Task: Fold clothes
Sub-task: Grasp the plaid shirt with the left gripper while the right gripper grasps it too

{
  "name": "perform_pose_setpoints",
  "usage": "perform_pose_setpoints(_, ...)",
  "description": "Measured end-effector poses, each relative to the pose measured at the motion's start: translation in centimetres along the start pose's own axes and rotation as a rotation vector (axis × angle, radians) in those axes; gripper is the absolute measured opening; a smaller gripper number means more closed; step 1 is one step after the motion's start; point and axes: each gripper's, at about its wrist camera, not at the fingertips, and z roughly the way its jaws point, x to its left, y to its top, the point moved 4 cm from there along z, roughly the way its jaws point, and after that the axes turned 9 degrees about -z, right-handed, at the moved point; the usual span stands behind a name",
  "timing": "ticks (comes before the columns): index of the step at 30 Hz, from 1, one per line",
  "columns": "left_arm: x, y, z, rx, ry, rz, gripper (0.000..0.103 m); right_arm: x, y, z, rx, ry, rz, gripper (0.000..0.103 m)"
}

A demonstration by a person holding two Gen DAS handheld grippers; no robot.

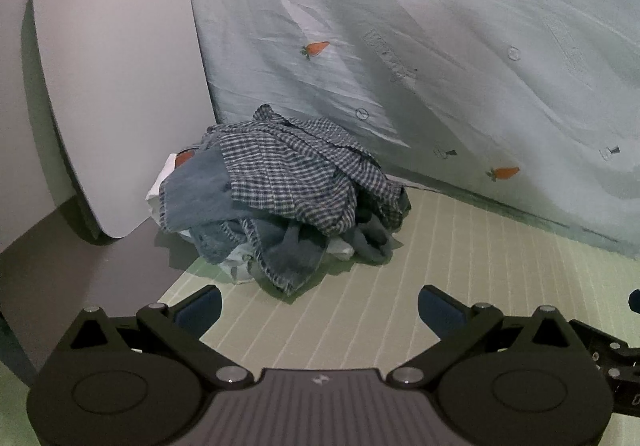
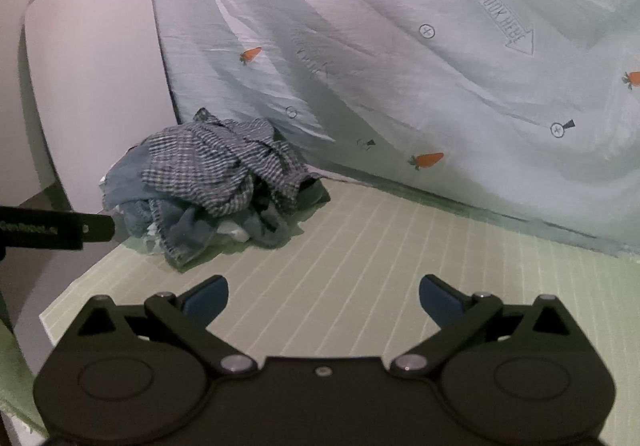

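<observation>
Both my wrist cameras look low and forward across the striped mat (image 1: 360,286), sharing the clothes pile (image 1: 280,198) and the pale sheet (image 2: 440,46) behind it.

Dim, pinkish-tinted light — soft shadows, fisheye bending, dark vignetted corners.

Pale green striped mat (image 1: 360,306); crumpled clothes pile (image 1: 288,190) lying on it.

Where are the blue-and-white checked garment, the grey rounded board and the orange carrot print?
Blue-and-white checked garment (image 1: 296,174): left wrist view, top of pile.
Grey rounded board (image 1: 116,86): left wrist view, middle of its face.
Orange carrot print (image 2: 428,159): right wrist view, carrot's body, on sheet.
</observation>
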Motion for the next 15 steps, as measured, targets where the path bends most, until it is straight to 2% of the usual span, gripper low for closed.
perform_pose_setpoints(3,0.3,1.4,1.6,0.000,0.004,-0.023,0.103,-0.6,1.3,1.7,-0.035,0.007,-0.005,0.103)
perform_pose_setpoints(8,1.0,4.7,6.0,0.006,0.038,-0.036,0.103,-1.6,3.7,5.7,-0.044,0.021,-0.028,0.103)
perform_pose_setpoints(12,1.8,7.5,10.0,0.019,0.055,-0.068,0.103,-2.5,6.1,10.5,-0.033,0.019,-0.081,0.103)
perform_pose_setpoints(15,2.6,9.6,14.4,0.038,0.078,-0.106,0.103,-2.6,8.2,14.7,-0.027,0.032,-0.118,0.103)
